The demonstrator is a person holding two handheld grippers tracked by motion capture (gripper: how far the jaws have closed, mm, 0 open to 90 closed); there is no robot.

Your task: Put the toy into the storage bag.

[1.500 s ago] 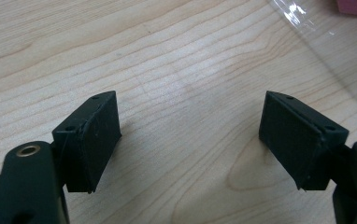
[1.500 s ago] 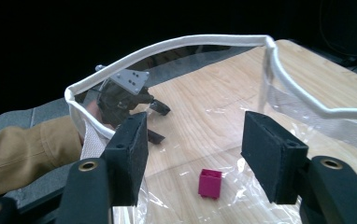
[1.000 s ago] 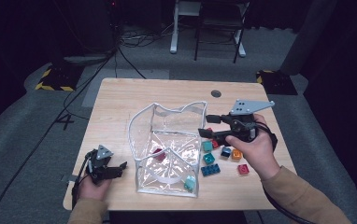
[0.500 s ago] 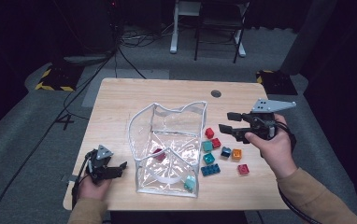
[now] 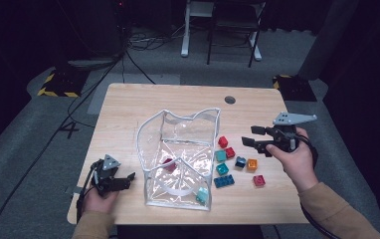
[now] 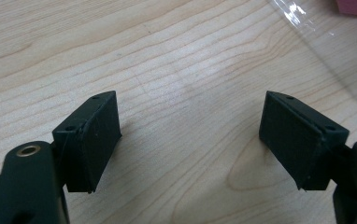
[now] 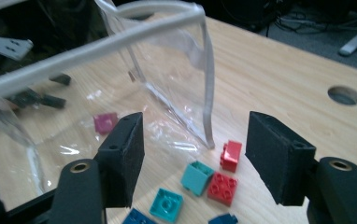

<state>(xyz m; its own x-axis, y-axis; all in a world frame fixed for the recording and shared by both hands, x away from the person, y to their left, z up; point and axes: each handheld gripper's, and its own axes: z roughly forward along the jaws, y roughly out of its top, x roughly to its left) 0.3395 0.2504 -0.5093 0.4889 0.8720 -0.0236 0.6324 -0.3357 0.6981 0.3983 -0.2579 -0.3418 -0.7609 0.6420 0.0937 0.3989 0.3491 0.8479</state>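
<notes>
Plastic-walled and floppy, so expect the clear pouch [image 5: 178, 154] to buckle or slide if nudged. Stands open at mid-tabletop with a magenta brick [image 5: 168, 164] and a teal brick [image 5: 202, 195] already inside. Note the loose bricks [image 5: 230, 152] lying just beside its right wall, several touching one another.

Likely faults from here:
- Closing the right gripper [image 5: 250, 136] (jaws apart, nothing between them, held above the cluster) on two touching bricks at once, or pinching a corner so that one squirts away across the wood.
- Catching the white rim [image 7: 204, 70] on the way in and tipping the pouch.
- Leaving the pouch unsteadied: keeps the left gripper [image 5: 128, 180] on the tabletop [image 5: 128, 109] well clear of the wall, jaws apart and empty.

Surface: pale wood grain, smooth, with a round cable hole [image 5: 230, 99] near the far edge. Room: dark, grey carpet, trailing cables, yellow-and-black floor tape [image 5: 56, 85], white furniture legs beyond.
</notes>
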